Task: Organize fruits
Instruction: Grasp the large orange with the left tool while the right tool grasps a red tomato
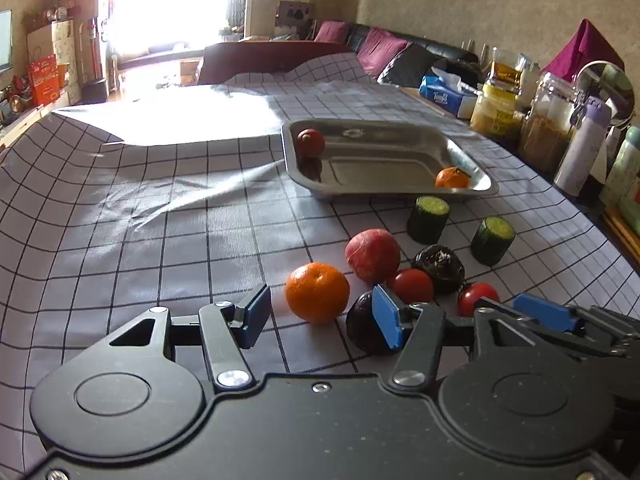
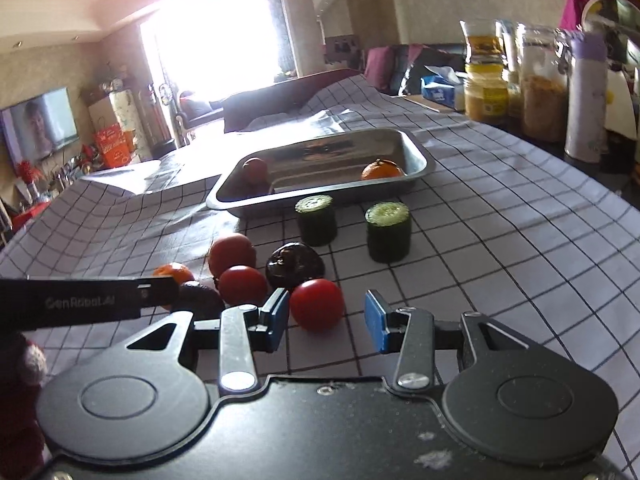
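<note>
An orange [image 1: 317, 292] lies on the checked cloth just ahead of my left gripper [image 1: 320, 316], whose blue pads stand apart on either side without touching it. A dark fruit [image 1: 360, 320] sits half hidden behind its right finger. A red tomato [image 2: 317, 304] lies between the fingers of my right gripper [image 2: 326, 320], close to the left pad, with a gap at the right pad. Behind them are a second tomato [image 2: 242, 284], a red round fruit [image 2: 232, 252], another dark fruit [image 2: 294, 264] and two upright cucumber pieces [image 2: 316, 220] [image 2: 389, 232]. The steel tray [image 2: 256, 202] holds a red fruit [image 2: 255, 169] and a small orange [image 2: 380, 170].
Jars, bottles and a lilac flask [image 2: 584, 96] line the table's right edge, with a blue tissue pack [image 2: 438, 90] farther back. The left gripper's black body [image 2: 80, 304] crosses the right wrist view at the left. A sofa with cushions stands beyond the table.
</note>
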Available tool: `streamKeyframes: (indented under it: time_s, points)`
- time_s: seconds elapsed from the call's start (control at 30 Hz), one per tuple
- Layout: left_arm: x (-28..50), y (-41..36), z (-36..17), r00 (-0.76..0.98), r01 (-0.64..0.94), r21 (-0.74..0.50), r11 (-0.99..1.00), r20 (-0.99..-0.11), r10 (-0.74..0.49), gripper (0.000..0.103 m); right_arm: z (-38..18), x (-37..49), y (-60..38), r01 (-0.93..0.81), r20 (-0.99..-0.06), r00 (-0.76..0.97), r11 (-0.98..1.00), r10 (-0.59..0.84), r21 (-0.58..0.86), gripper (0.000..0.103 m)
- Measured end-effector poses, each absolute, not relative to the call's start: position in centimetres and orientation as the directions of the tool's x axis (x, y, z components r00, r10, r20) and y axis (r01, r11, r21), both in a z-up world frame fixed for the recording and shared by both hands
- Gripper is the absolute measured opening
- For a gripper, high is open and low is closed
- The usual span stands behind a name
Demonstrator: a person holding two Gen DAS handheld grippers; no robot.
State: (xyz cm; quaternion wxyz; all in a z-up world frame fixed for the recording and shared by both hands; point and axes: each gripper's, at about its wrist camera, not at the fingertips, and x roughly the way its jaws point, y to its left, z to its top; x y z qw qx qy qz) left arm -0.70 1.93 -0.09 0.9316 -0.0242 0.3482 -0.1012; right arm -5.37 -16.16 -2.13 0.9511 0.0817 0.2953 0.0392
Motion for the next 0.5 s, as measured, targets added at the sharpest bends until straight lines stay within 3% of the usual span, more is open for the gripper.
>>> streamKeyframes:
  time_s: [0.5]
  points:
    - [-0.1, 2.3, -0.6, 0.737, 0.159, -0.119, 0.980, -0.647, -0.198, 0.066, -3.2, -3.9, -15.0, -0.067, -0.585, 0.799, 0.987, 0.139, 0.143, 0.045]
